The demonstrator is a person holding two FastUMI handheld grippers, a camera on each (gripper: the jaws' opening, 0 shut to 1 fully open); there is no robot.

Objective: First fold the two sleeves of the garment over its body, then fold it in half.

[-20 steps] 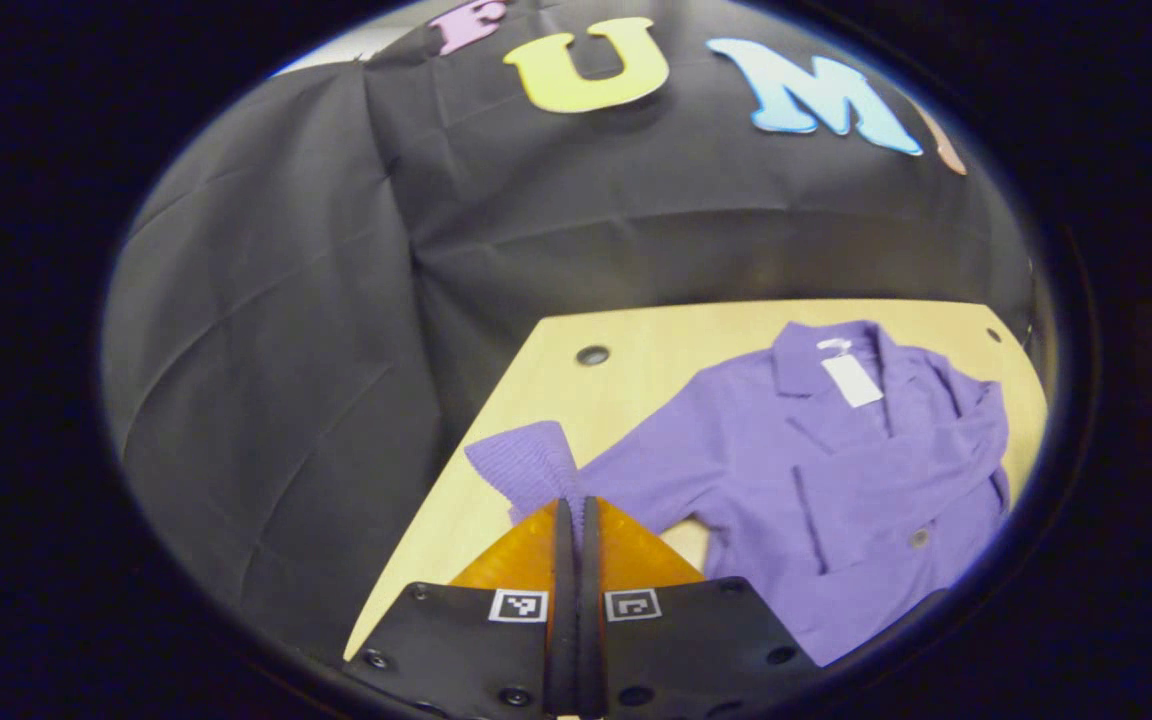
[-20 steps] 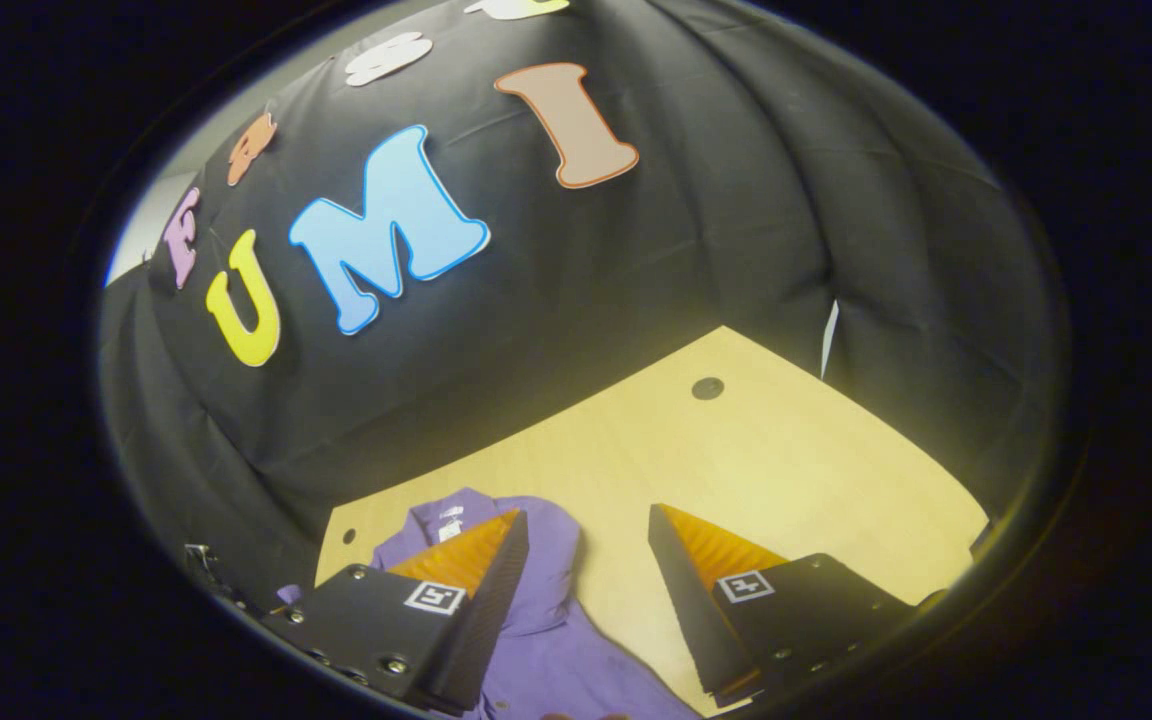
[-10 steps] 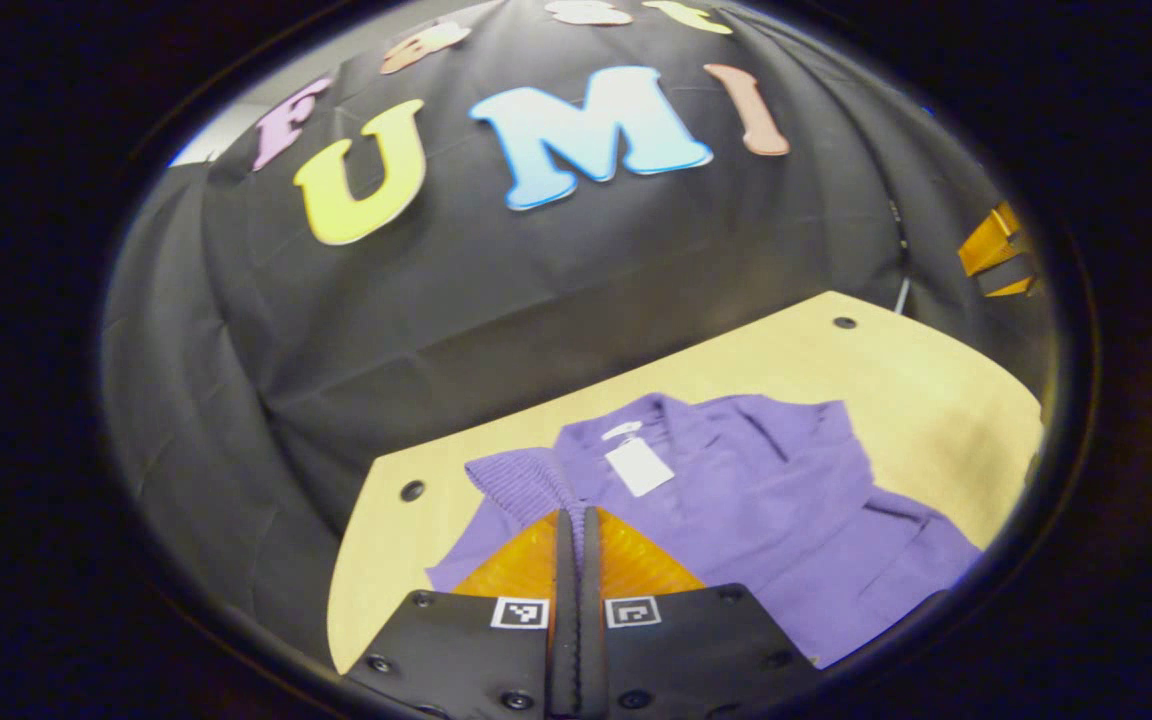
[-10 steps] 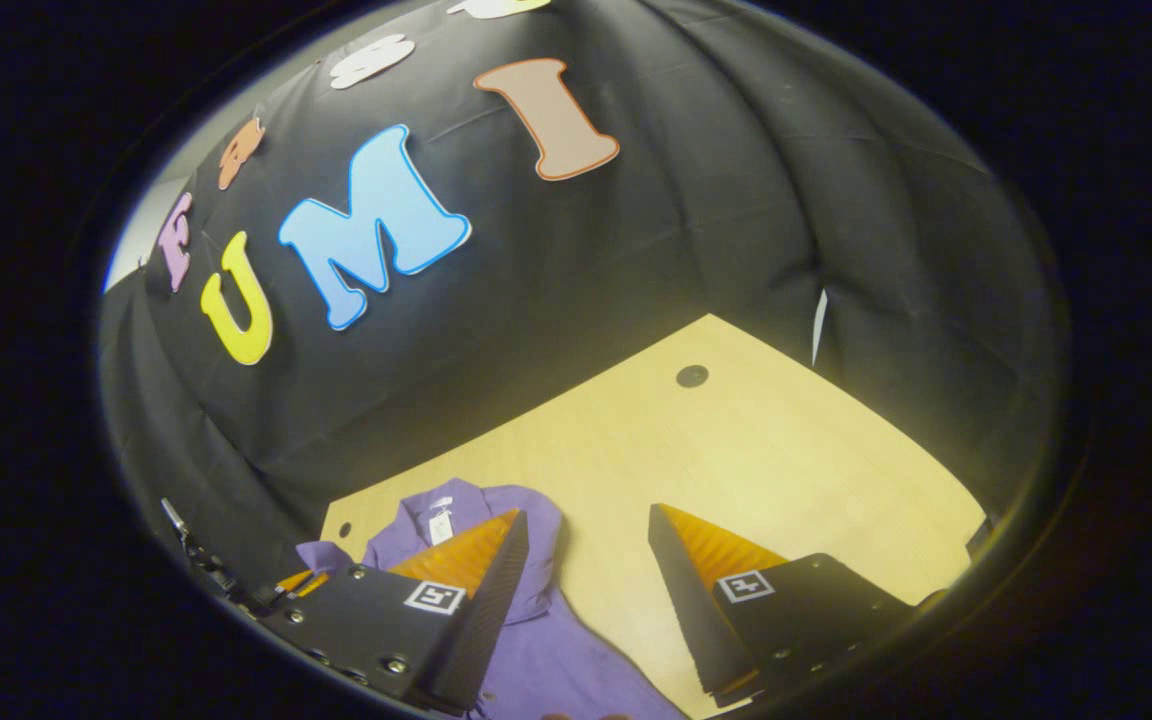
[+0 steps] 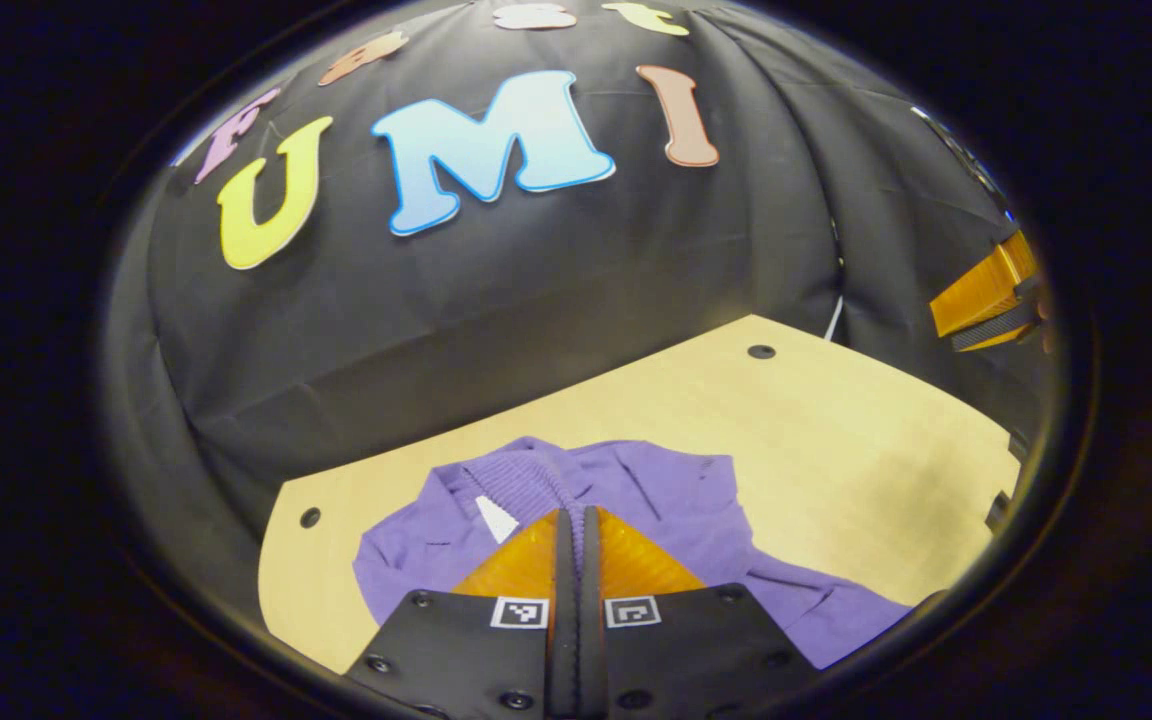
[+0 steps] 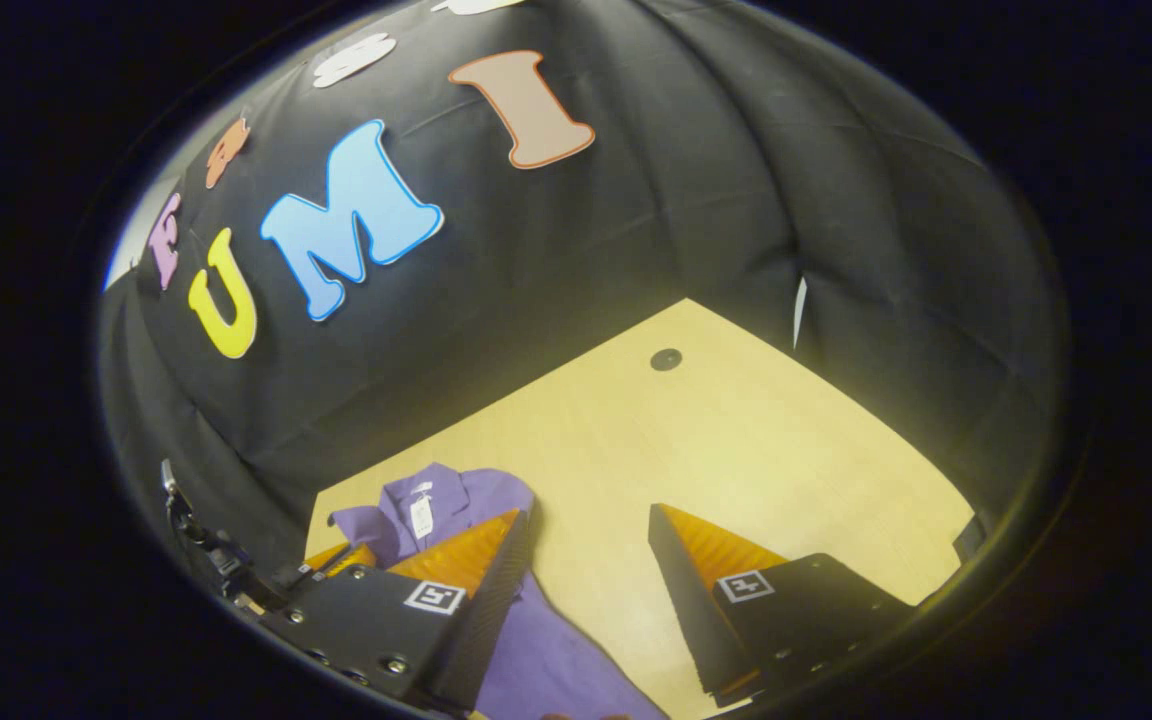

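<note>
- We see the purple garment (image 5: 656,500) lying on the near-left part of the desk (image 5: 836,440) in the left gripper view, its collar end toward the booth wall and its lower body running off toward the bottom right.
- One sleeve (image 5: 521,475), with a ribbed knit cuff, rises from the cloth into the left gripper (image 5: 577,520), whose two fingers are pressed together on it, so the cuff sits above the garment's chest.
- A small white tag (image 5: 496,518) shows just beside the cuff, at the collar area.
- The fabric looks soft and matte, with shallow creases and a flat lapel-like fold near the top; the cuff has fine parallel ribs.
- In the right gripper view we see the same garment (image 6: 456,500) at the lower left, partly behind the right gripper (image 6: 586,540), whose fingers stand well apart with nothing between them, above bare desk (image 6: 736,440).
- In that view the left gripper (image 6: 336,560) shows at the garment's left edge.
- The desk is pale, smooth wood-look board with rounded corners and small dark round holes (image 5: 761,351) near its edges.
- Wrinkled black cloth (image 5: 536,280) walls the booth behind and beside the desk.
- At the far right of the left gripper view we see the right gripper (image 5: 986,295), held high and away from the desk.
</note>
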